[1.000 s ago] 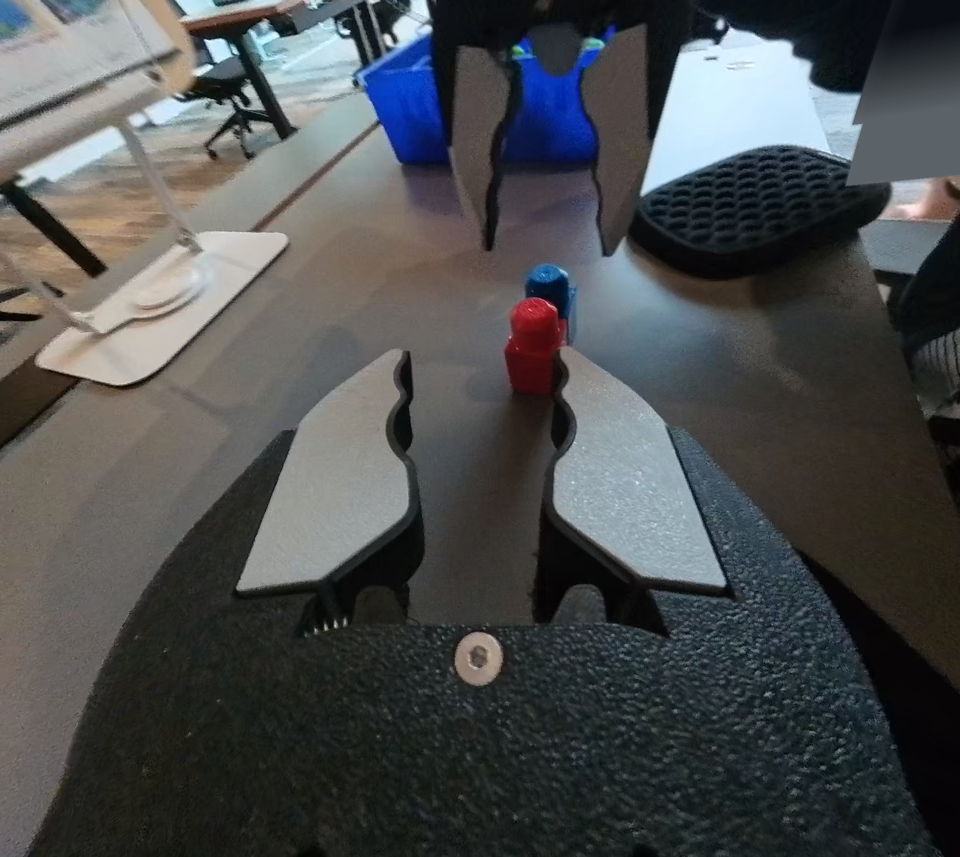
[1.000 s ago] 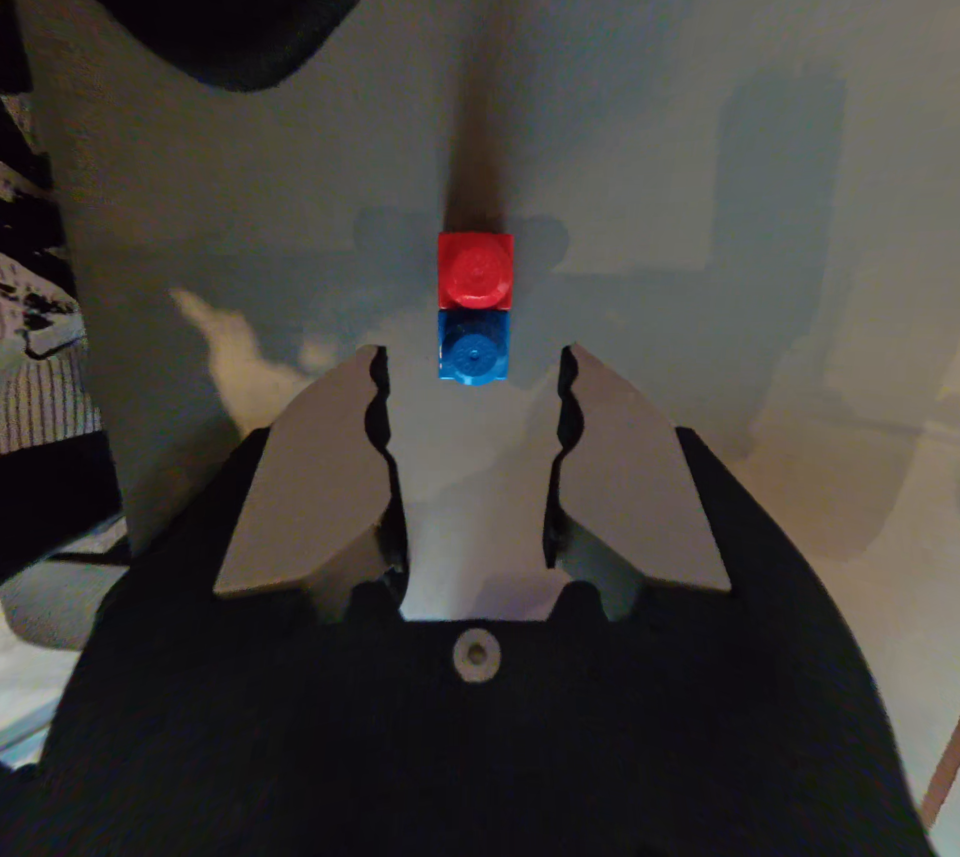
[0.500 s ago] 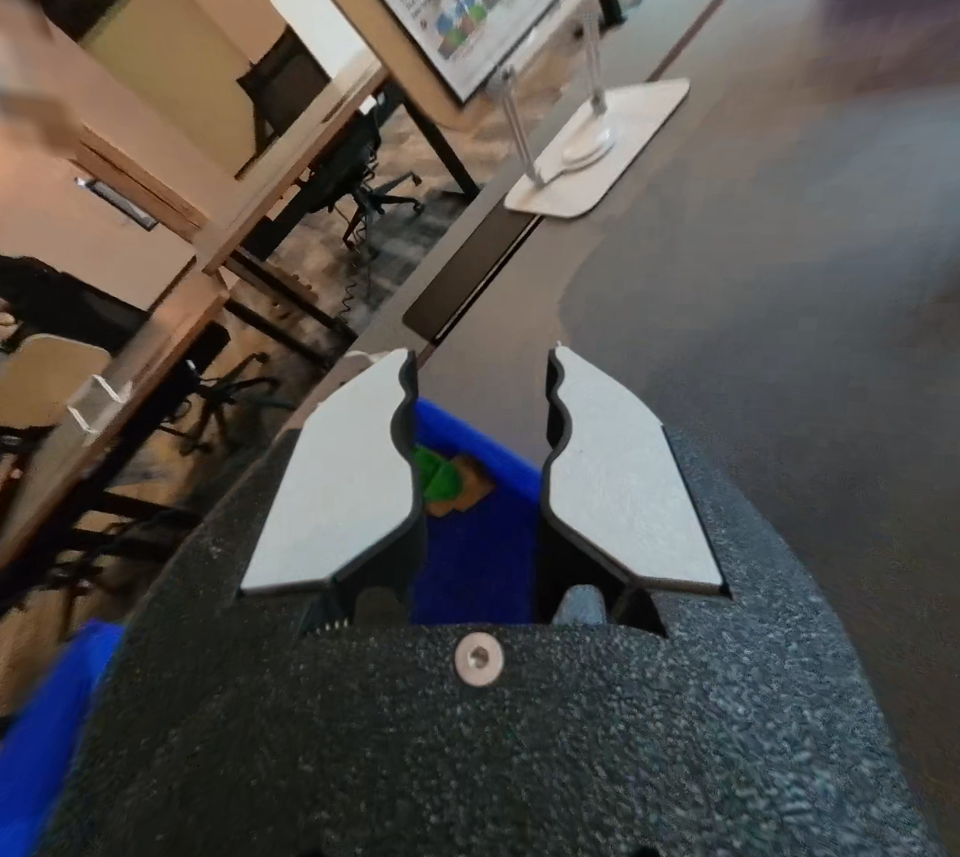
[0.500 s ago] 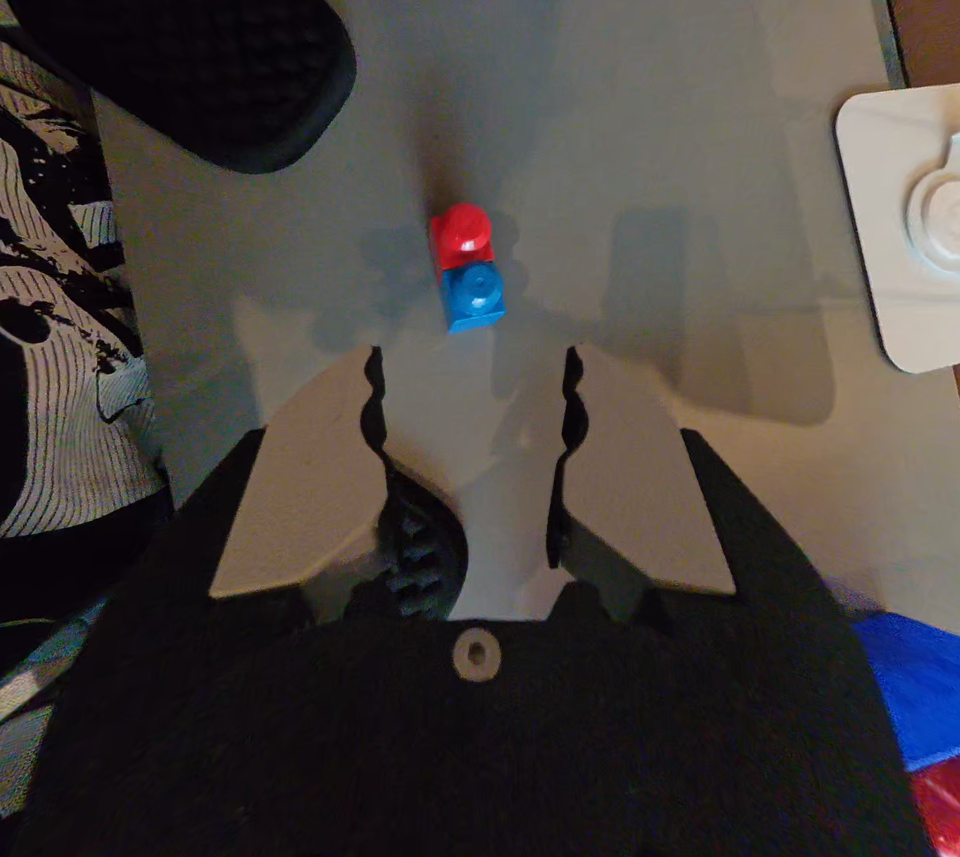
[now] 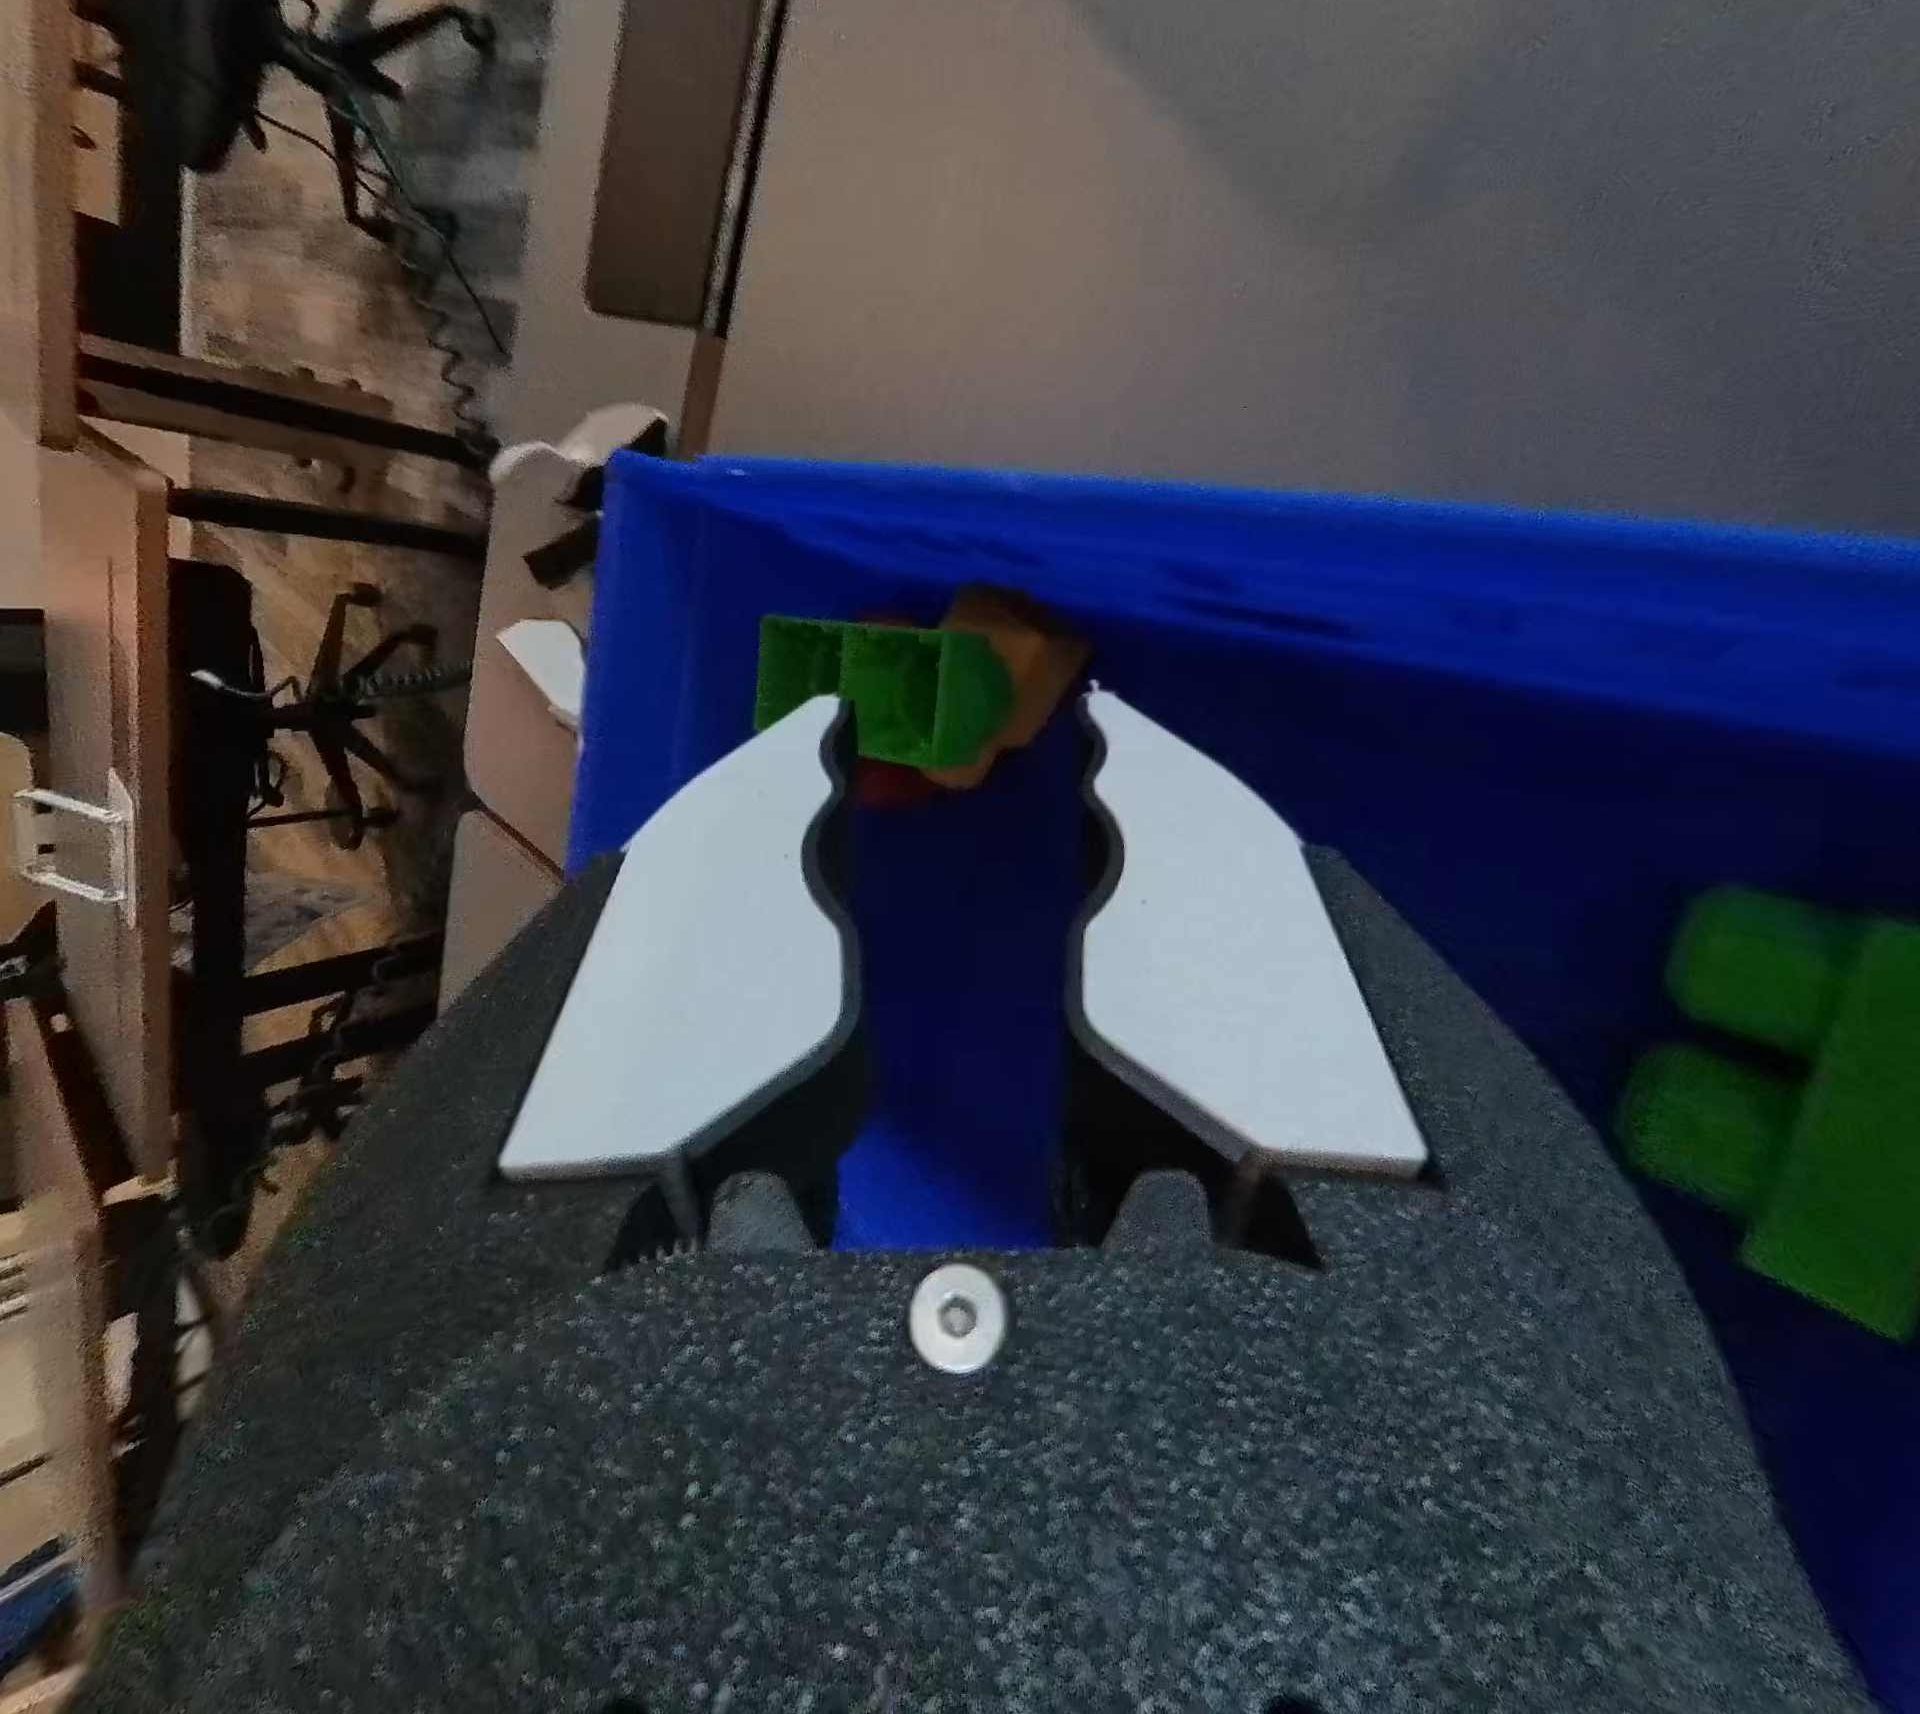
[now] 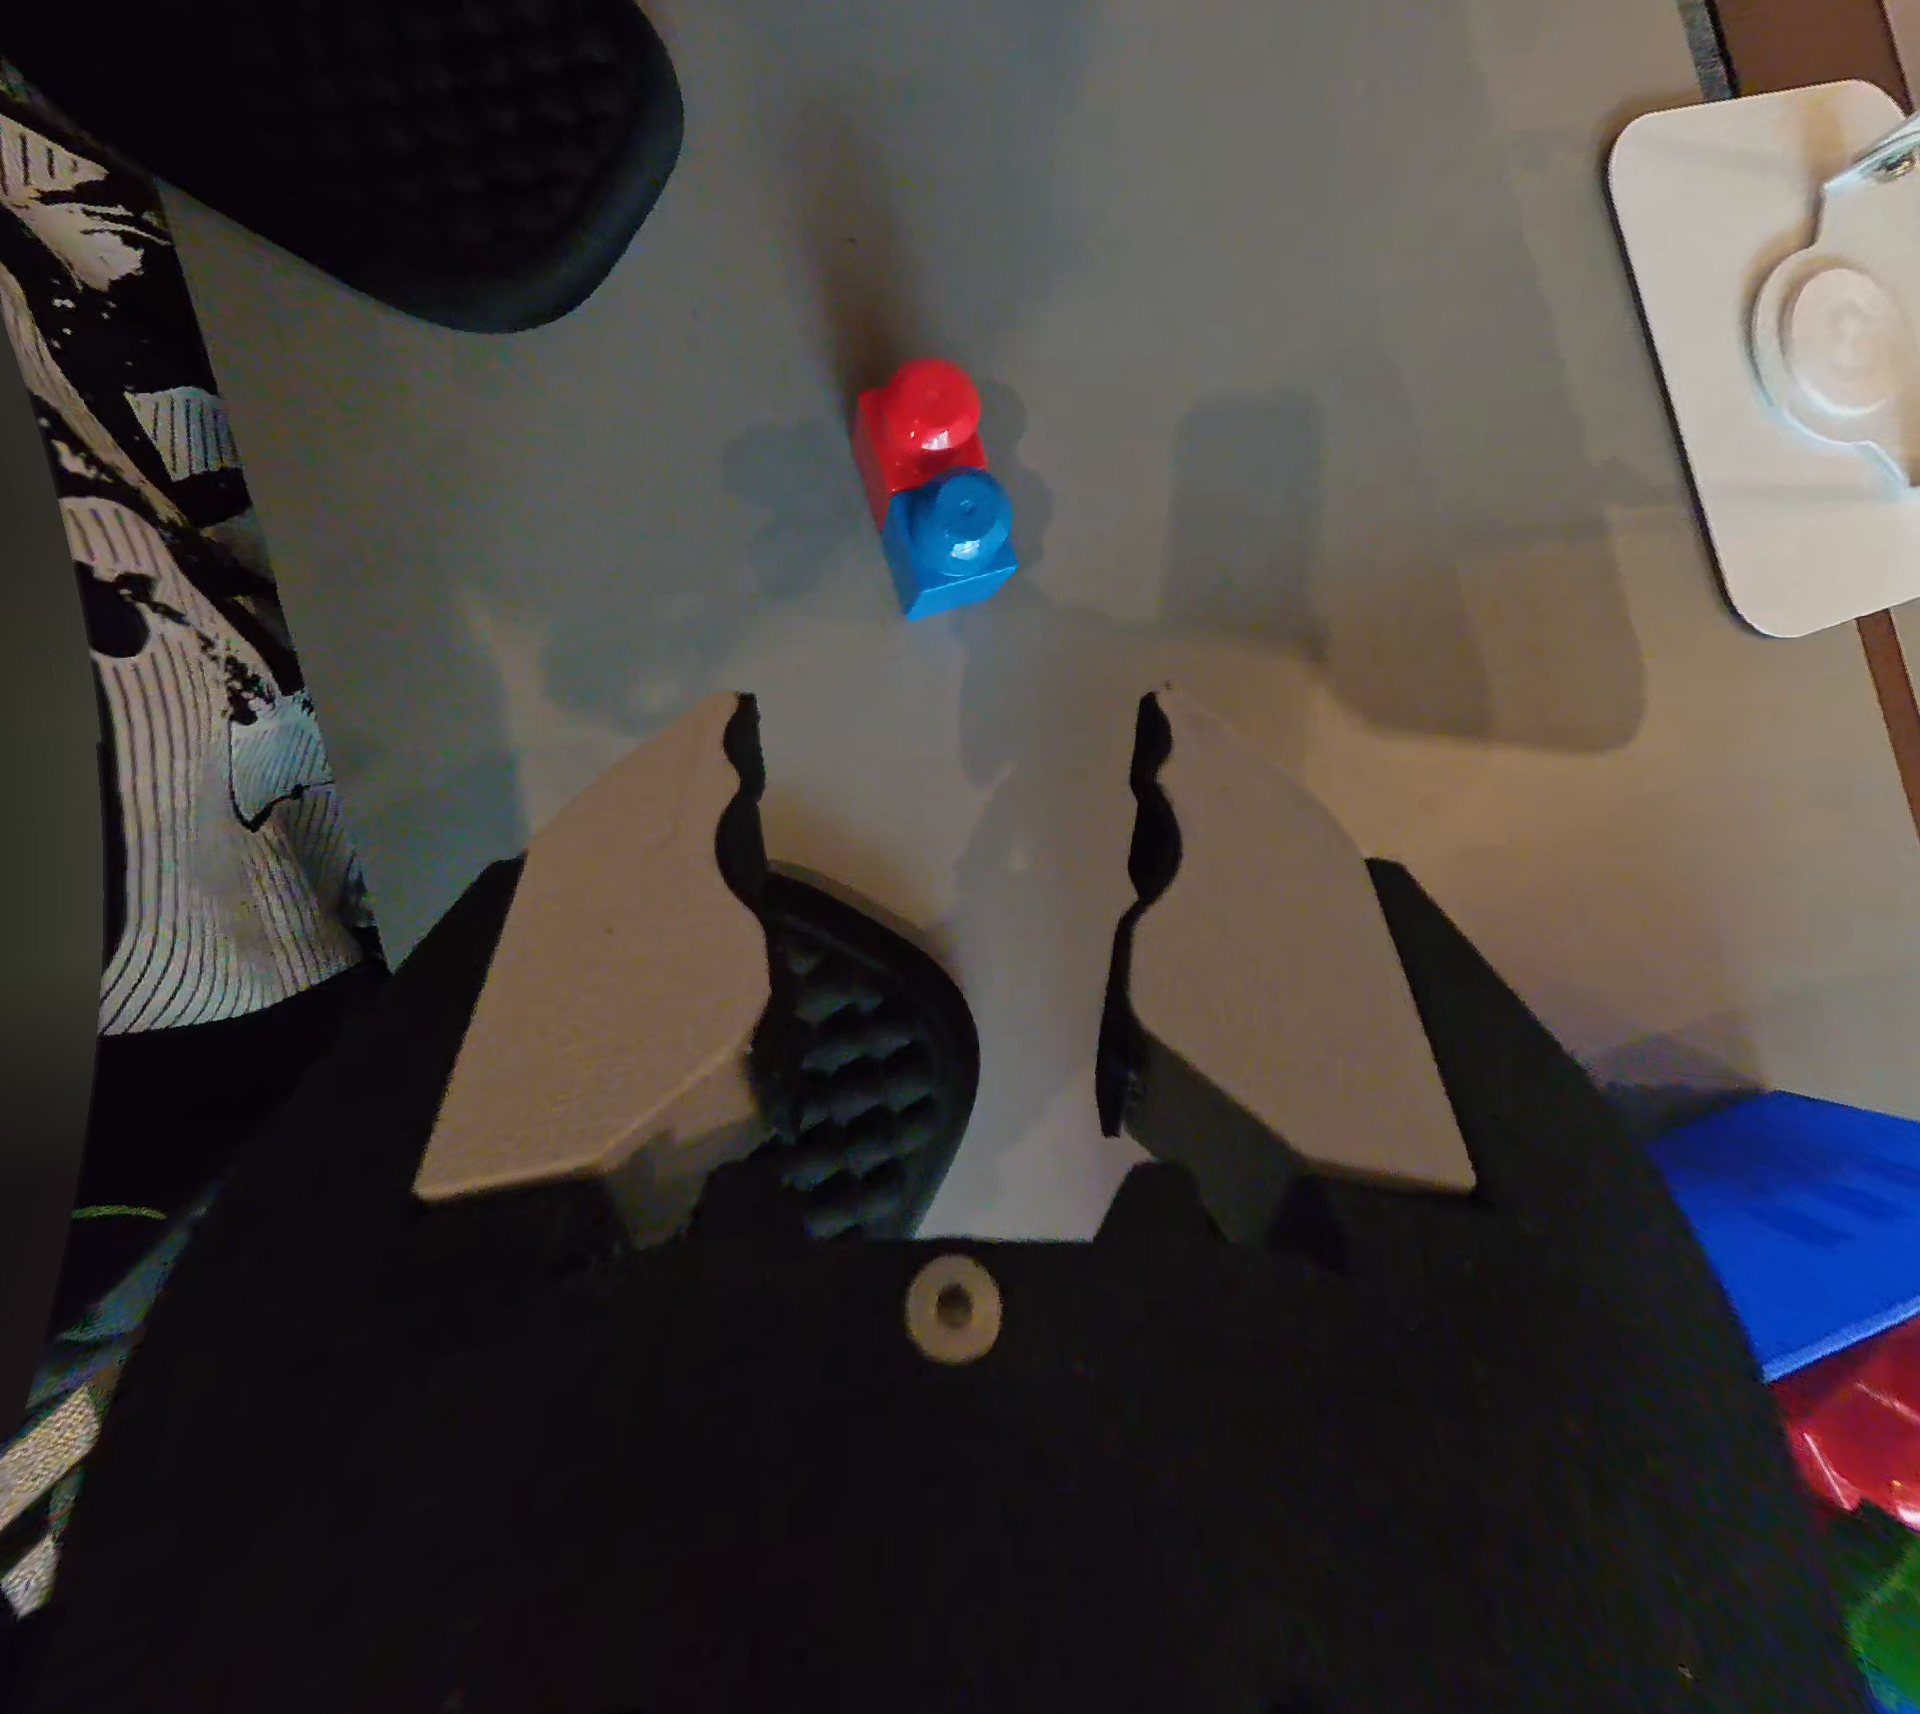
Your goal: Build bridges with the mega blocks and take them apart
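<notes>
A red block and a blue block stand side by side, touching, on the grey table. My right gripper is open and empty, high above the table, the blocks just beyond its tips. My left gripper is open and empty inside a blue bin. A green block, an orange block and a partly hidden red piece lie just past its tips. Another green block lies at the right of the bin.
A black textured pad lies at the far left of the table, another one under my right gripper. A white stand base sits at the right edge. A corner of a blue bin holds red and green pieces. A person's patterned sleeve is on the left. The gap from one gripper's tips to the other's is roughly 50 cm.
My left gripper swung away from the two blocks and went down into the blue bin. My right gripper rose and drew back from the blocks. Both stayed open.
</notes>
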`<state>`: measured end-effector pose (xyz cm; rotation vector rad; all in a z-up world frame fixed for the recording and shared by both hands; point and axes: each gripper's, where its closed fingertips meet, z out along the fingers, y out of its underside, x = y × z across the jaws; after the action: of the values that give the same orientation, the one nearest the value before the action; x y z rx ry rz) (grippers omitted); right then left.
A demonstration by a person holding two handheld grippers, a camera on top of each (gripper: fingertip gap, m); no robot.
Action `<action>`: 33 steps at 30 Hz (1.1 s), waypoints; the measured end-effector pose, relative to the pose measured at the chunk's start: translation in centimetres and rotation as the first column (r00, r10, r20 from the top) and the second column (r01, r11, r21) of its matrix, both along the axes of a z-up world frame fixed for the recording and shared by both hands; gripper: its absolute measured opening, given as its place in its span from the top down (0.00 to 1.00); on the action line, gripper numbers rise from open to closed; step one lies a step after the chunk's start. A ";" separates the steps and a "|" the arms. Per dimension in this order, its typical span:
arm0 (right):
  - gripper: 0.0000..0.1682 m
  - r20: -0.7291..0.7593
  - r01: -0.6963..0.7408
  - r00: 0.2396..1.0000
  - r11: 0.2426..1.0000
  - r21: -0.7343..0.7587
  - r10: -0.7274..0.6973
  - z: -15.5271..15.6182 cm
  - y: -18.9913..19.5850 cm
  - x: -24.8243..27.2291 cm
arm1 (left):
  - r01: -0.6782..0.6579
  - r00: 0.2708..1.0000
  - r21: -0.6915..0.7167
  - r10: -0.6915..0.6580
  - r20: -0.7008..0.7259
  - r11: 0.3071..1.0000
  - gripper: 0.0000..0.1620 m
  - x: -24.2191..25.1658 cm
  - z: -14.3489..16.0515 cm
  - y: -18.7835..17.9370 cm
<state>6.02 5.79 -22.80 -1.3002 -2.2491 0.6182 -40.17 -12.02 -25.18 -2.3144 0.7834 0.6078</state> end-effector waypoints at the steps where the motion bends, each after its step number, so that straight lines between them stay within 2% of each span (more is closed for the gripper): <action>1: 0.59 0.002 0.002 1.000 1.000 0.001 -0.002 -0.1 0.0 0.0 | -0.003 1.000 -0.036 0.002 -0.021 0.999 0.76 -0.5 -0.7 0.1; 5: 0.59 0.005 0.008 1.000 1.000 -0.008 -0.008 -0.4 0.1 -0.1 | -0.007 0.997 -0.134 -0.004 -0.083 0.991 0.78 -1.8 -2.6 0.6; 9: 0.59 0.006 0.016 1.000 1.000 -0.012 -0.016 -0.5 0.4 -0.1 | -0.014 0.992 -0.180 -0.009 -0.127 0.984 0.80 -2.6 -3.5 1.2; 12: 0.59 0.003 0.018 1.000 1.000 -0.016 -0.018 -0.6 0.6 -0.1 | -0.019 0.989 -0.204 -0.012 -0.150 0.979 0.85 -3.0 -3.9 1.3; 15: 0.59 0.003 0.016 1.000 1.000 -0.022 -0.016 -0.8 0.6 -0.2 | -0.035 0.987 -0.219 0.000 -0.159 0.975 0.93 -3.2 -4.2 1.2; 17: 0.59 0.004 0.015 1.000 1.000 -0.021 -0.015 -0.9 0.7 -0.2 | -0.073 0.977 -0.209 0.028 -0.213 0.975 0.98 -4.0 -3.9 1.1; 20: 0.59 -0.002 0.003 1.000 1.000 -0.030 -0.003 -0.8 0.4 -0.2 | -0.127 0.968 -0.187 0.080 -0.239 0.974 0.98 -4.5 -2.8 0.5; 25: 0.59 -0.006 -0.018 1.000 0.999 -0.026 0.018 -0.9 -0.1 -0.2 | -0.167 0.965 -0.042 0.155 -0.213 0.985 0.98 -3.3 0.8 0.3; 29: 0.60 -0.016 -0.047 0.999 0.999 -0.026 0.047 -0.8 -0.8 -0.4 | -0.152 0.986 0.181 0.161 -0.041 0.972 0.99 1.0 5.0 1.6; 33: 0.61 -0.049 -0.094 0.994 0.995 -0.017 0.093 -0.3 -1.6 -1.1 | -0.128 0.980 0.384 0.057 0.190 0.914 0.99 7.2 8.9 3.3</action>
<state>4.88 4.22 -23.11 -1.1821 -2.2799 0.6985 -32.99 -8.72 -16.26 -2.0035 0.4221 0.5371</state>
